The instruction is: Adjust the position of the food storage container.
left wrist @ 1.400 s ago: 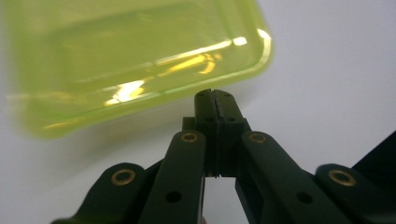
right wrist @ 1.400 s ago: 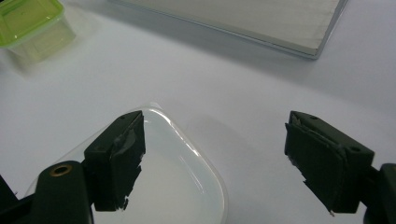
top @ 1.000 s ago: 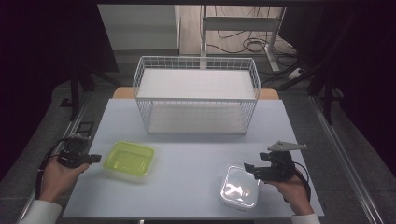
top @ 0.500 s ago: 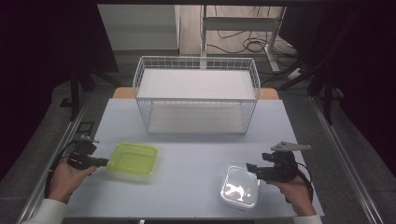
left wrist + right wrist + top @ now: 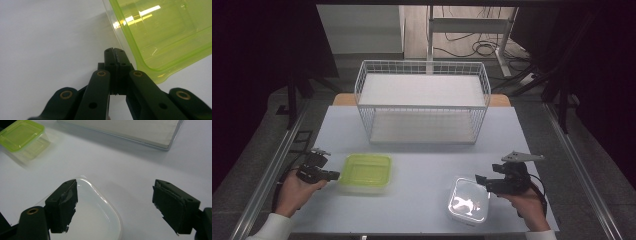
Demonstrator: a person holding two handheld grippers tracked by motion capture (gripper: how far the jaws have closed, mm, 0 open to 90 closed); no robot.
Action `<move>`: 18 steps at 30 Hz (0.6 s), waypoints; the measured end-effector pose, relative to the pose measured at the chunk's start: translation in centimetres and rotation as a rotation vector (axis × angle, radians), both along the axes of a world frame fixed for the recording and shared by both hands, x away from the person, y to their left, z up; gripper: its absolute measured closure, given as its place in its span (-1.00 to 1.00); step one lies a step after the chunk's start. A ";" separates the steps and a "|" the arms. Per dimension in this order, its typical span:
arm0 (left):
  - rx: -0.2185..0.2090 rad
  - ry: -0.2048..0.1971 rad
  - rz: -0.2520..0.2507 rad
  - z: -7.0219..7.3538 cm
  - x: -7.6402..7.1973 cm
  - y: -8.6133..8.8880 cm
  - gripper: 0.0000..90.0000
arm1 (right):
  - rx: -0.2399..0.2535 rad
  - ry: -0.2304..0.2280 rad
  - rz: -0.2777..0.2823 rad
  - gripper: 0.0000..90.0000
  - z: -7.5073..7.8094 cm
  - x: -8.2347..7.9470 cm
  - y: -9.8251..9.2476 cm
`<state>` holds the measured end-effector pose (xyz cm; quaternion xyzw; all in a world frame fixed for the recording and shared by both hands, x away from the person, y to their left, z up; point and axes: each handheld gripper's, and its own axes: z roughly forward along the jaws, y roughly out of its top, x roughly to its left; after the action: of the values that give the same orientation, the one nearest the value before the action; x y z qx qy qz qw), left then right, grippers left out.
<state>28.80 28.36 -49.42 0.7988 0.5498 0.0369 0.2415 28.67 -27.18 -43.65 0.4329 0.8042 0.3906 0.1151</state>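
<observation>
A green see-through container (image 5: 365, 172) sits on the pale table (image 5: 422, 150), just beside the left gripper (image 5: 332, 175), on its tip side. It looks empty. A clear container with a white lid (image 5: 468, 200) lies just beside the right gripper (image 5: 477, 179); its contents cannot be made out. Beyond both grippers stands a white wire basket (image 5: 422, 102), with only a flat white base inside it.

The left gripper's jaws are clenched together on nothing, tips next to the green container's corner; contact is unclear. The right gripper's jaws are spread wide, gripping nothing, one jaw over the white lid's edge.
</observation>
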 end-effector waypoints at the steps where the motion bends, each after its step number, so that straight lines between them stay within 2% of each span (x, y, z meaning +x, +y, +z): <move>1: -0.006 -0.008 -0.004 0.0 0.2 -0.6 0.99 | 0.001 -0.001 -0.001 -0.55 0.0 0.0 0.0; 2: -0.006 -0.008 -0.004 0.0 0.2 -0.6 0.99 | 0.001 -0.001 -0.001 -0.55 0.0 0.0 0.0; 3: -0.003 -0.007 -0.025 0.1 0.4 -1.0 0.99 | 0.001 0.000 0.002 -0.55 0.0 0.0 0.0; 7: -0.020 -0.017 -0.029 0.0 0.7 -2.0 0.99 | 0.000 0.001 0.002 -0.55 0.0 0.0 0.0; 12: -0.020 -0.019 -0.053 0.1 1.0 -2.7 0.99 | 0.000 0.001 0.001 -0.55 0.0 0.1 0.0; 17: -0.043 -0.026 -0.066 0.2 1.4 -4.1 0.99 | 0.000 0.001 0.003 -0.55 0.0 0.0 0.0; 18: -0.068 -0.023 -0.081 0.1 1.5 -4.7 0.99 | -0.002 -0.001 0.006 -0.55 0.0 0.1 0.0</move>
<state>30.34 23.67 -49.30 0.8113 0.5150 0.0177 0.2761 28.73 -27.16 -43.66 0.4302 0.8057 0.3906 0.1148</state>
